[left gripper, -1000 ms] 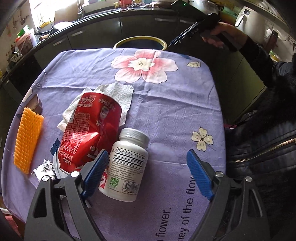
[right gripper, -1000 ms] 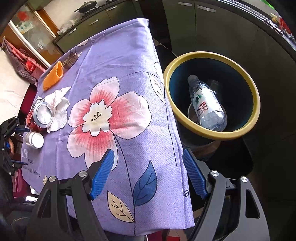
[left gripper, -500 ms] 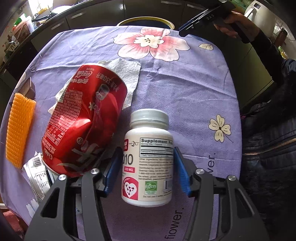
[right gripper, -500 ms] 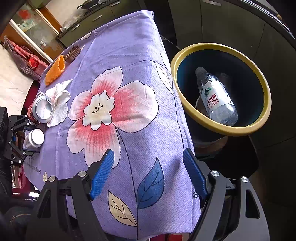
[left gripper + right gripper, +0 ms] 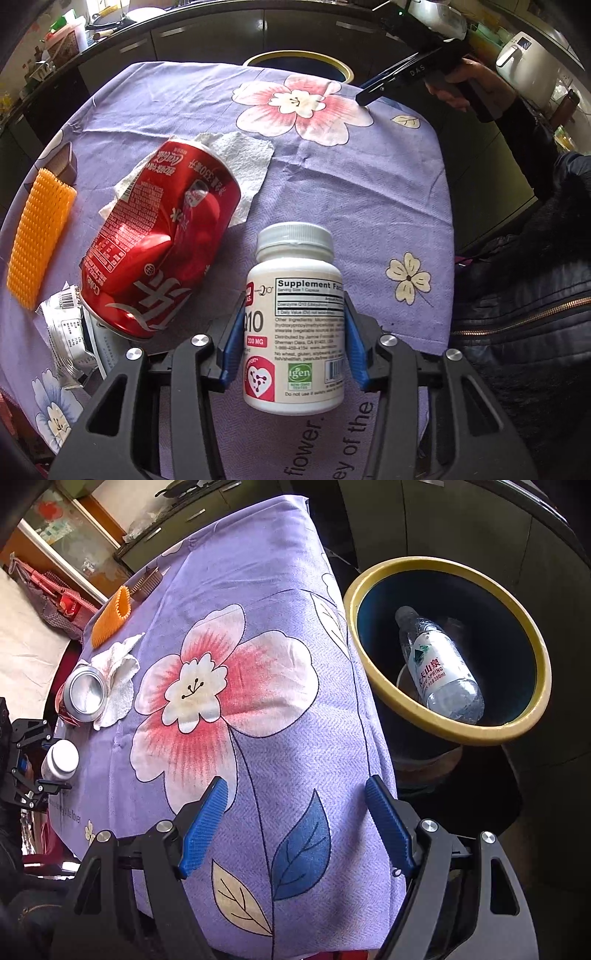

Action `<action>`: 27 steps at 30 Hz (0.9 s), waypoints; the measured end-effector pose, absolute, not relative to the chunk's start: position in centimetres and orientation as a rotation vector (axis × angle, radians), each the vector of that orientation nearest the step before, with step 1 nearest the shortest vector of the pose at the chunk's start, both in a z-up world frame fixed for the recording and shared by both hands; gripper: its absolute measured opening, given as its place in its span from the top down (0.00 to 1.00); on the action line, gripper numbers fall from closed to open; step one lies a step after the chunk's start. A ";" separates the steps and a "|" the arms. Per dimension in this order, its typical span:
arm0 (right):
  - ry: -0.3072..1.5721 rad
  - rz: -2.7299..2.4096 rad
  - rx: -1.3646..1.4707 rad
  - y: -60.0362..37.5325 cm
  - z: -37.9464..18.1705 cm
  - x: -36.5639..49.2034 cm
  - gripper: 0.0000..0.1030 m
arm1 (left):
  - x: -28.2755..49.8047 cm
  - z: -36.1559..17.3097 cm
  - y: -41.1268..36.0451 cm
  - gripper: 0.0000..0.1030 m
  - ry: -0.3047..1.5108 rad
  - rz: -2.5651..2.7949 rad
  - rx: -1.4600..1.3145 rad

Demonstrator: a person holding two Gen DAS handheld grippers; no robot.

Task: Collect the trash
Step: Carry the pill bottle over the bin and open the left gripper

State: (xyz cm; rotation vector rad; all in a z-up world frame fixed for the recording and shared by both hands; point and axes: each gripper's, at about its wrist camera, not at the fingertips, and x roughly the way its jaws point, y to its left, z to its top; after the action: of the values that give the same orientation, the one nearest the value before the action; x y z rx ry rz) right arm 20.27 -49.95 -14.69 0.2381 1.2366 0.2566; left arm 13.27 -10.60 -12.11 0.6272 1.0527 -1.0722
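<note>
My left gripper (image 5: 293,339) is shut on a white supplement bottle (image 5: 295,325), its blue pads pressing both sides. The bottle also shows in the right wrist view (image 5: 61,758). A dented red cola can (image 5: 159,243) lies just left of the bottle on a white paper towel (image 5: 240,162). A crumpled silver wrapper (image 5: 66,332) lies at the near left. My right gripper (image 5: 295,819) is open and empty above the far table corner, beside the yellow-rimmed trash bin (image 5: 532,642). A clear water bottle (image 5: 439,672) lies inside the bin.
An orange bristly brush (image 5: 37,232) and a dark brown comb (image 5: 64,166) lie at the table's left edge. The purple floral tablecloth (image 5: 362,192) covers the table. Dark kitchen cabinets (image 5: 207,33) stand behind. The person's dark jacket (image 5: 524,314) is at the right.
My left gripper moved forward around the supplement bottle and shut on it. My right gripper drifted slightly, staying open near the bin.
</note>
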 end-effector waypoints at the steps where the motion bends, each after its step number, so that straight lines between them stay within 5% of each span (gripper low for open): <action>1: 1.234 0.255 0.242 -50.1 -14.7 20.2 0.26 | 13.2 -11.7 -10.8 0.56 1.045 -1.073 0.623; 8: 1.181 0.214 0.278 -52.4 -13.7 18.6 0.26 | 14.1 -7.9 -15.2 0.56 0.970 -1.076 0.592; 16: 1.120 0.101 0.371 -58.8 -13.7 15.5 0.26 | 19.5 -5.2 -29.1 0.56 0.942 -1.138 0.557; 27: 1.093 -0.006 0.517 -66.0 -15.9 10.8 0.25 | 27.1 -9.9 -46.8 0.56 1.044 -1.056 0.487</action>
State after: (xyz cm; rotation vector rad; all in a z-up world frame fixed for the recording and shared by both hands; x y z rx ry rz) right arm 10.79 -65.98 -15.94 0.5175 1.0933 -0.0060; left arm 27.06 -46.79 -9.88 0.4874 1.0442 -1.0558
